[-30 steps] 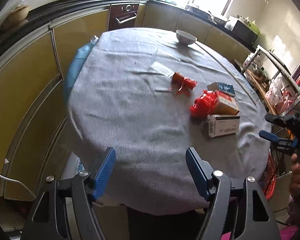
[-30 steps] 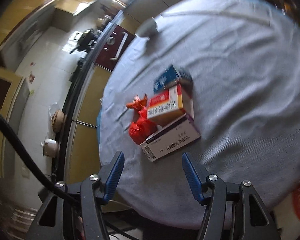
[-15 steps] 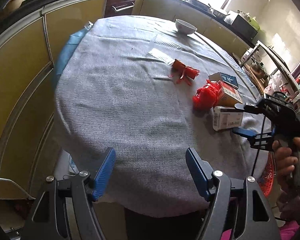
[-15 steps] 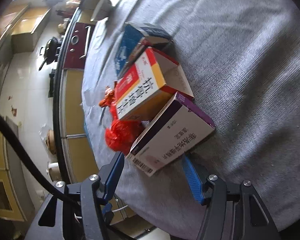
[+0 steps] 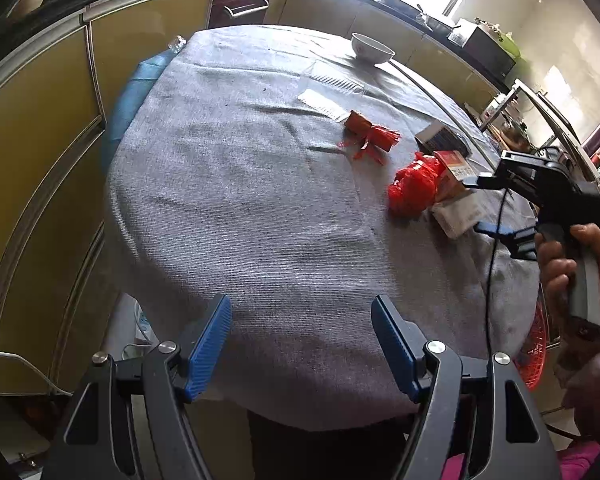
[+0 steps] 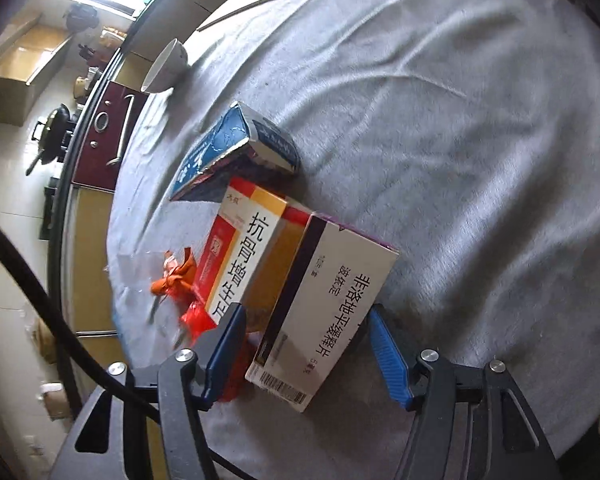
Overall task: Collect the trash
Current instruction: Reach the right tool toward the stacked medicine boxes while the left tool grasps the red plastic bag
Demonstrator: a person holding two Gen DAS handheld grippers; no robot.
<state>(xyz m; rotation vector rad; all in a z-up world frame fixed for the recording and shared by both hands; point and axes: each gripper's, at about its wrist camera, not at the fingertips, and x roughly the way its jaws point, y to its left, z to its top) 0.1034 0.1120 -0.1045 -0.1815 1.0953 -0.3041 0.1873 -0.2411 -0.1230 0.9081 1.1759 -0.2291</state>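
A white and purple medicine box (image 6: 324, 312) lies on the grey tablecloth (image 6: 480, 128). My right gripper (image 6: 304, 344) is open, its fingers on either side of the box's near end. Behind it lie a red and yellow box (image 6: 248, 256), a blue box (image 6: 236, 148), a crumpled red bag (image 5: 414, 188) and a red wrapper (image 5: 372, 136). In the left wrist view the right gripper (image 5: 484, 208) sits at the white box (image 5: 458, 216). My left gripper (image 5: 300, 344) is open and empty above the table's near edge.
A white bowl (image 5: 371, 48) stands at the far side of the round table. Two clear plastic wrappers (image 5: 322, 102) lie near the red wrapper. A red basket (image 5: 534, 354) sits below the table's right edge. Yellow cabinets (image 5: 40, 120) curve round the left.
My right gripper has moved in to the pile of boxes and now straddles the white and purple box. My left gripper has stayed open near the table's front edge.
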